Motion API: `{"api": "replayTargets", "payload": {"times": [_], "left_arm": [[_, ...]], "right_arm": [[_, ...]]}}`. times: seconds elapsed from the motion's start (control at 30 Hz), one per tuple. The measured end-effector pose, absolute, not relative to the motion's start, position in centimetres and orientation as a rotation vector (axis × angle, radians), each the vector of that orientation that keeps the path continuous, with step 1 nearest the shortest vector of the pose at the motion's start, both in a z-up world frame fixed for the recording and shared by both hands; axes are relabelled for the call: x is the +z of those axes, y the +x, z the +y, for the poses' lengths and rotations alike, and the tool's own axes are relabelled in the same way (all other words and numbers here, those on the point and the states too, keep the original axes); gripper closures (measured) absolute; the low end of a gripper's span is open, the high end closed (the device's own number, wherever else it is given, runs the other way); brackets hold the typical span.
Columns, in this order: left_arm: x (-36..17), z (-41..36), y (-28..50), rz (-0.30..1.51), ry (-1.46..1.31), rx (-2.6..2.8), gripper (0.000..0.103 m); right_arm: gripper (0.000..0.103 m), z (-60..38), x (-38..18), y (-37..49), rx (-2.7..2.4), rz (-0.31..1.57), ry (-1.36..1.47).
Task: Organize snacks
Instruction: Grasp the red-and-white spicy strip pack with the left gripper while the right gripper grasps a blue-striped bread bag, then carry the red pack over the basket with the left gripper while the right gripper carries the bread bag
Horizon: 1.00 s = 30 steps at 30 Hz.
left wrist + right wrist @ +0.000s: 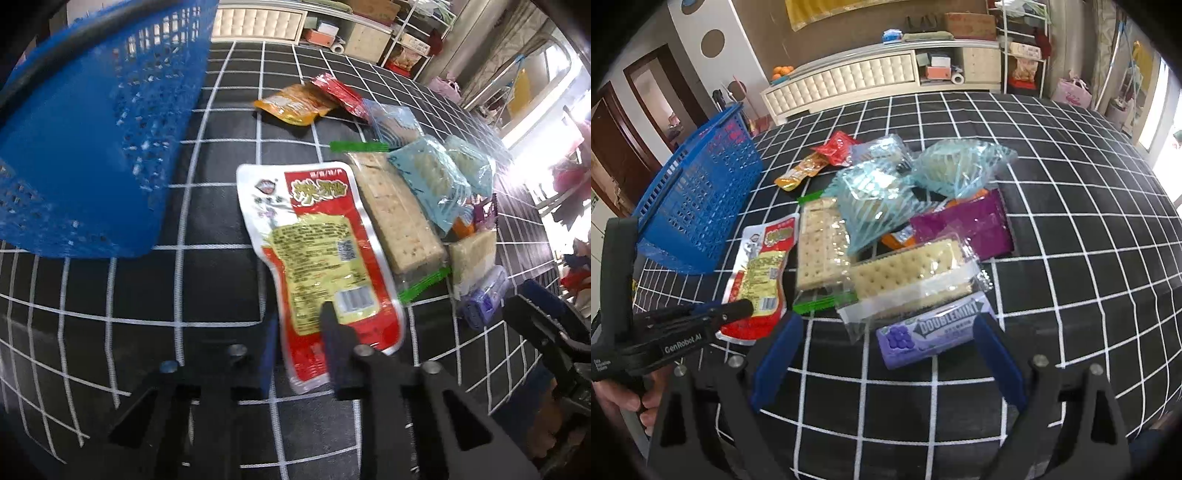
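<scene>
A red, white and yellow snack packet (317, 243) (757, 273) lies flat on the black grid cloth beside the blue plastic basket (92, 147) (698, 206). My left gripper (301, 350) (738, 308) points steeply down and is shut on the packet's near end. My right gripper (888, 354) stands open, low over the cloth. A purple Doublemint gum pack (931, 332) (480, 299) lies between its blue fingertips, untouched. Two clear cracker packs (820, 243) (908, 273) lie between the packet and the gum.
Behind the crackers are two light-blue striped bags (875, 199) (956, 166), a purple packet (964, 221), and orange (801, 171) and red (836, 146) sachets. The grid cloth (1071, 258) stretches right. A white cabinet (849, 81) stands beyond the table.
</scene>
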<state>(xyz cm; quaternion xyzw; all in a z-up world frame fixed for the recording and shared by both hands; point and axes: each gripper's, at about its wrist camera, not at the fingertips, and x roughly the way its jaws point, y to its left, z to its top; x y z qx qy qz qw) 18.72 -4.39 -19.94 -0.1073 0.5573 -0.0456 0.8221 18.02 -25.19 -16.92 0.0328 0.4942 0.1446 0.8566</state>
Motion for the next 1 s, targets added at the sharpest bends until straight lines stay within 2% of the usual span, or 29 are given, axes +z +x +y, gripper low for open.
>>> {"api": "replayTargets", "payload": {"times": [0.07, 0.17, 0.47, 0.63, 0.9, 1.0], "left_arm": [[-19.9, -4.6, 18.7, 1.182, -0.206, -0.09, 0.096], [-19.8, -4.9, 18.5, 1.172, -0.198, -0.078, 0.1], [-17.2, -6.2, 17.2, 1.047, -0.083, 0.004, 0.103], [-15.8, -6.0, 17.2, 0.998, -0.057, 0.021, 0.103], [-16.3, -6.0, 18.6, 0.987, -0.014, 0.028, 0.103], [-16.5, -6.8, 19.4, 0.979, 0.006, 0.025, 0.103]], "right_arm": [[0.007, -25.1, -17.1, 18.2, 0.301, 1.039, 0.062], [0.007, -25.2, -16.8, 18.6, 0.307, 1.026, 0.034], [0.007, -24.1, -15.4, 21.6, 0.378, 0.976, -0.064], [0.007, -22.9, -16.4, 25.1, 0.44, 1.035, -0.056], [0.008, -20.1, -18.2, 29.3, 0.441, 1.08, -0.156], [0.015, -19.5, -19.1, 30.3, 0.453, 1.112, -0.176]]}}
